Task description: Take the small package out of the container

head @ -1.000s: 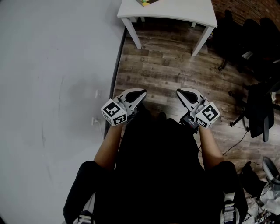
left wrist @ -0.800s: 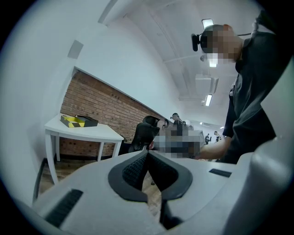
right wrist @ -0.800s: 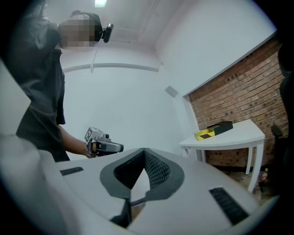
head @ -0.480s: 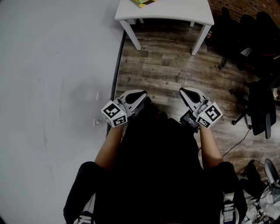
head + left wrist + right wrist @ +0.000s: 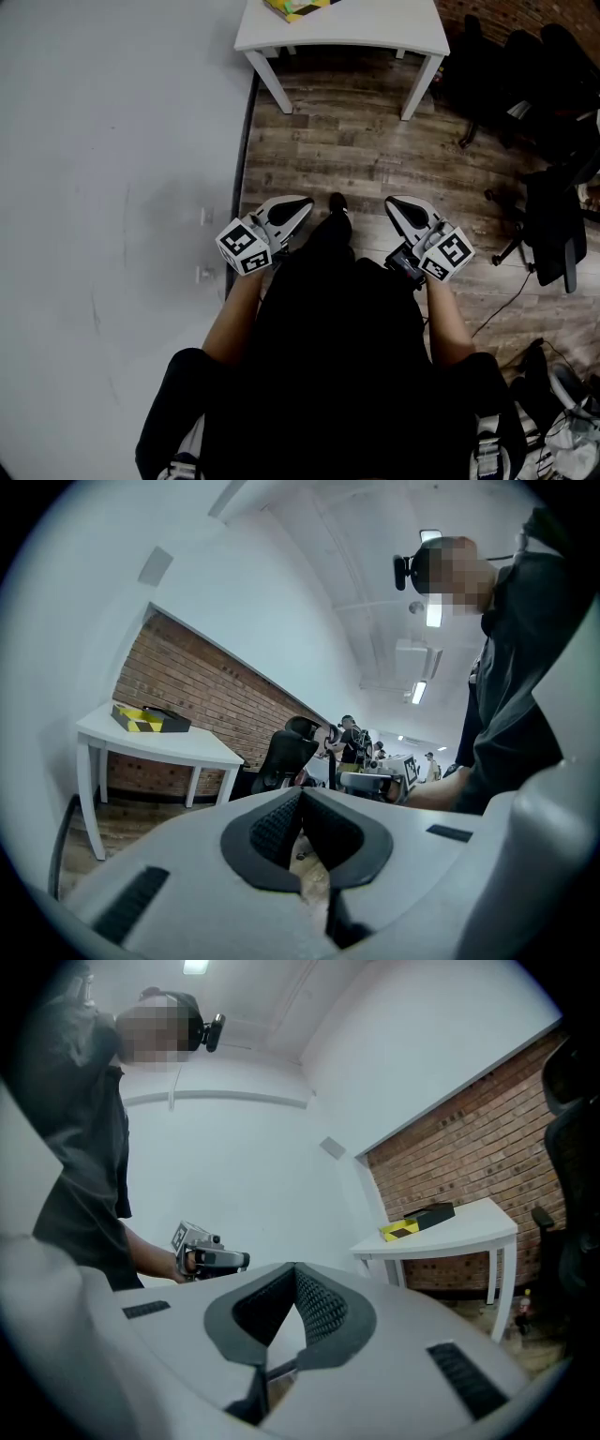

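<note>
A yellow and black container (image 5: 298, 7) lies on the white table (image 5: 375, 28) at the far end of the wooden floor; it also shows in the left gripper view (image 5: 150, 720) and the right gripper view (image 5: 419, 1220). No small package can be seen. My left gripper (image 5: 307, 201) and right gripper (image 5: 393, 201) are held close to the body, far short of the table. Both point forward, roughly level. The left gripper (image 5: 302, 793) has its jaws closed tip to tip with nothing between them, and so does the right gripper (image 5: 294, 1269). The right gripper view also catches the left gripper (image 5: 208, 1256) in a hand.
A pale grey wall (image 5: 112, 187) runs along the left, with a dark baseboard strip (image 5: 246, 159). Black office chairs (image 5: 553, 225) and cables crowd the right side. A dark shoe (image 5: 337, 203) shows between the grippers. Brick wall (image 5: 187, 686) behind the table; people stand far off (image 5: 352, 738).
The table and container have slid left and lower in the head view. A shoe has come forward between the grippers. Both grippers stay in much the same place, still shut.
</note>
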